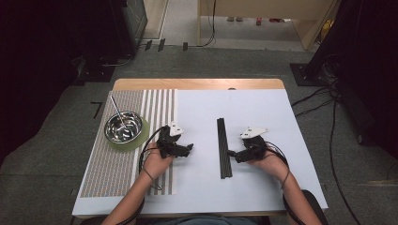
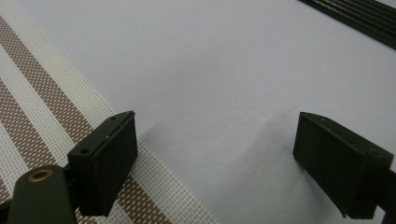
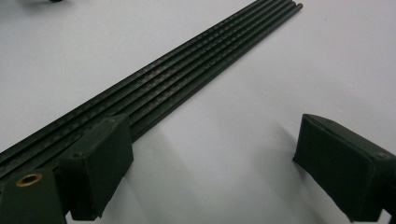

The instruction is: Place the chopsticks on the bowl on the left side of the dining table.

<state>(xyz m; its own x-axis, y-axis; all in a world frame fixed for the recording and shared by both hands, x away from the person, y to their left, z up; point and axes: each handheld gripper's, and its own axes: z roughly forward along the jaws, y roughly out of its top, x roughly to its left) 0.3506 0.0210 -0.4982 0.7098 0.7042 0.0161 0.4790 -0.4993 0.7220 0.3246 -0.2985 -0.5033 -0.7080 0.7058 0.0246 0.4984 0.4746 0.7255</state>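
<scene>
Rods (image 1: 224,148), thin, black and straight, are lying side by side in a tight bundle on the white sheet (image 1: 263,187) that is covering most of the table (image 1: 197,84). You are holding your right gripper (image 1: 233,153) just beside the near half of that bundle, with its jaws spread wide and gripping nothing. In the right gripper view the rods (image 3: 154,88) are showing fine ribbing along their length, a dull matte finish, and rounded tips at the far end. One of your blocky black jaws is sitting right at the bundle's edge, though whether it is touching is hard to tell, while the other is hanging over bare white sheet (image 3: 261,84), well clear of the rods.

You are resting your left gripper (image 1: 187,151) between the rods and the placemat (image 1: 112,159), its jaws likewise parted and empty. In the left gripper view one flat, square-edged jaw is hovering over the placemat's (image 2: 42,116) coarse woven mesh, striped brown and cream, and the other is over smooth white sheet (image 2: 196,70); a corner of the rods (image 2: 355,18) is showing at the top right.

A shiny round metal bowl (image 1: 123,127) is sitting on a pale green disc (image 1: 141,139) on the placemat's far part, to the left of your left hand (image 1: 157,164). A slim metal utensil (image 1: 118,110) is leaning in the bowl, its handle pointing away from you. Your right hand (image 1: 267,161) is lying on the sheet behind its gripper, and cables are looping from both tools.
</scene>
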